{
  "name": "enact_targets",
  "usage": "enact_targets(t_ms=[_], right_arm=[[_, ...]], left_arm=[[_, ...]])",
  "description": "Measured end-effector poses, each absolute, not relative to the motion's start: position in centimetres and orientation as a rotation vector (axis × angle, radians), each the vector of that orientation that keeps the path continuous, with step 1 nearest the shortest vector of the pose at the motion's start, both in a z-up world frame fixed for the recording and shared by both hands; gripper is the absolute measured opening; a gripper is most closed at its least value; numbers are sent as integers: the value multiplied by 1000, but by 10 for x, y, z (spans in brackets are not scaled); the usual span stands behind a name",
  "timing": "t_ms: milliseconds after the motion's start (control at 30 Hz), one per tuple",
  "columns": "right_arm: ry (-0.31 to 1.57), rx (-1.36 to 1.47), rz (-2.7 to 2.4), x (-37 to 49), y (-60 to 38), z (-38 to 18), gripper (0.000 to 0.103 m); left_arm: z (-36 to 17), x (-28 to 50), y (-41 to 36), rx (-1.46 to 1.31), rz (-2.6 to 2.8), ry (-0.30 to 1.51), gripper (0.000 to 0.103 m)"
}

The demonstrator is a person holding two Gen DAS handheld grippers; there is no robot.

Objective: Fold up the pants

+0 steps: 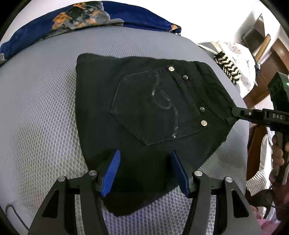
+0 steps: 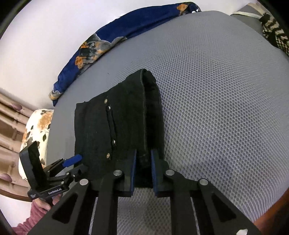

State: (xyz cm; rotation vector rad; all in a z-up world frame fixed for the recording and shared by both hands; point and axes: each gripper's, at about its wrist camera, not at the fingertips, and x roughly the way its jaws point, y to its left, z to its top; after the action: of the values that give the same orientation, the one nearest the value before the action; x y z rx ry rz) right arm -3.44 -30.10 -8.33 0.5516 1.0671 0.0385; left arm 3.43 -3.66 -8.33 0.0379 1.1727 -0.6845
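Folded black pants [image 1: 144, 101] lie on a grey mesh mattress [image 1: 39, 108], back pocket with metal studs facing up. My left gripper [image 1: 147, 171] is open, its blue pads astride the near edge of the fabric without pressing on it. In the right wrist view the pants [image 2: 122, 123] run away from me, and my right gripper [image 2: 144, 171] is shut on the thick waistband edge. The left wrist view shows the same right gripper [image 1: 232, 115] pinching the pants' right corner. The left gripper [image 2: 75, 165] sits at the pants' lower left edge.
A blue floral blanket [image 1: 126, 16] lies bunched along the mattress's far side. A black-and-white knitted item [image 1: 229, 66] rests at the far right corner. A floral pillow [image 2: 38, 126] sits beyond the left edge. Wooden furniture [image 1: 271, 59] stands to the right.
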Motion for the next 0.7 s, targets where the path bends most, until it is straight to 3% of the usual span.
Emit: enact_targets(t_ms=[367, 600, 700], right_arm=[[1149, 587, 26, -25, -310, -115, 13], [1145, 500, -11, -19, -307, -106, 38], [1140, 498, -8, -16, -310, -102, 40]], left_arm=[[-86, 31, -53, 62, -657, 1174, 59], [-73, 38, -59, 110, -483, 1131, 60], [-70, 41, -62, 182, -410, 1103, 60]])
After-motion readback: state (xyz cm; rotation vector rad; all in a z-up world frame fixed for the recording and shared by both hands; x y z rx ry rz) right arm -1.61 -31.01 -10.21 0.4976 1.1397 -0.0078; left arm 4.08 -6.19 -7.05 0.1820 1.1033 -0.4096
